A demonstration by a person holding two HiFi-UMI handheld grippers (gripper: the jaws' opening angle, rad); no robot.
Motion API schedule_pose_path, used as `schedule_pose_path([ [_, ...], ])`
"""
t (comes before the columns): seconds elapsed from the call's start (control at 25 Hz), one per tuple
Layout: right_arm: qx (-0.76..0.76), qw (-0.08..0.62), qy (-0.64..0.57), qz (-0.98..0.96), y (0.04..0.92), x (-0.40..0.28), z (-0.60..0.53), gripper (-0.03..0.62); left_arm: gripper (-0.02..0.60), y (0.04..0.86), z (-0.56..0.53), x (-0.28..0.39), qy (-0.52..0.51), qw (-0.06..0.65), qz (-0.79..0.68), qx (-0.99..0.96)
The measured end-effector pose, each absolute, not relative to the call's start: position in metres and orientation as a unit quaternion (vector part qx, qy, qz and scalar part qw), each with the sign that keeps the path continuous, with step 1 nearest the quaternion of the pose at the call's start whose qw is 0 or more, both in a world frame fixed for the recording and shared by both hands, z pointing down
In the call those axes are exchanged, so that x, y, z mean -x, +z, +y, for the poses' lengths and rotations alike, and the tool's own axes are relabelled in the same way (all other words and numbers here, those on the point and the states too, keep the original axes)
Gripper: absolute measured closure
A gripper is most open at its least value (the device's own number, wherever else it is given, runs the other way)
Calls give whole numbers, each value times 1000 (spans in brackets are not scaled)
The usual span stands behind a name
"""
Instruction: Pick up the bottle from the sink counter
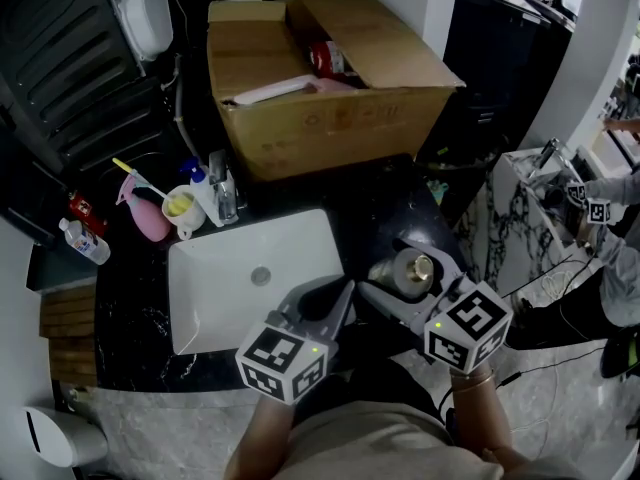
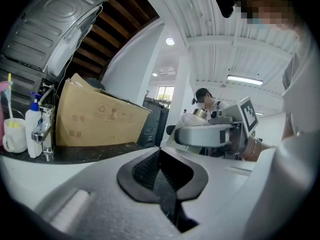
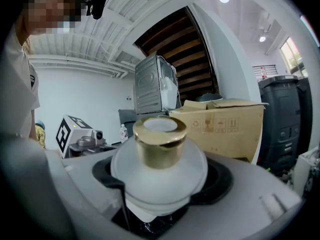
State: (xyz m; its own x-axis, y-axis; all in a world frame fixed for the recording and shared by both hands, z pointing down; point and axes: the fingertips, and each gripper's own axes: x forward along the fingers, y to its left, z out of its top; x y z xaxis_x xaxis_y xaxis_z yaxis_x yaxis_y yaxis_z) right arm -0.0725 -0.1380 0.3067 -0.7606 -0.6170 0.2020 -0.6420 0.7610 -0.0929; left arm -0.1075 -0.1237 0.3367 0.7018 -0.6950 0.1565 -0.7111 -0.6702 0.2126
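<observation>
**Right claw** [image 1: 402, 286] pinching the bottle [image 3: 159, 159] by its round body, below the gold cap [image 3: 159, 140]. Left claw [image 2: 161, 176] pressed together, empty, just beside. Sink [image 1: 200, 308] beyond. Best lifted straight up, squeeze even, body seated between the pads.

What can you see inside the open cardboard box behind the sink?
Inside the box, a red item and a flat white item show. Its flaps and walls hide whatever else lies deeper.
</observation>
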Motion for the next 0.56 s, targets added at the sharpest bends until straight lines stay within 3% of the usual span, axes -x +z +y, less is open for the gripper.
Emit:
schedule_pose_path([
  [0.56, -332, 72, 81, -937, 304, 68, -136, 255, 575, 337, -119, 103, 26, 137, -385, -912],
])
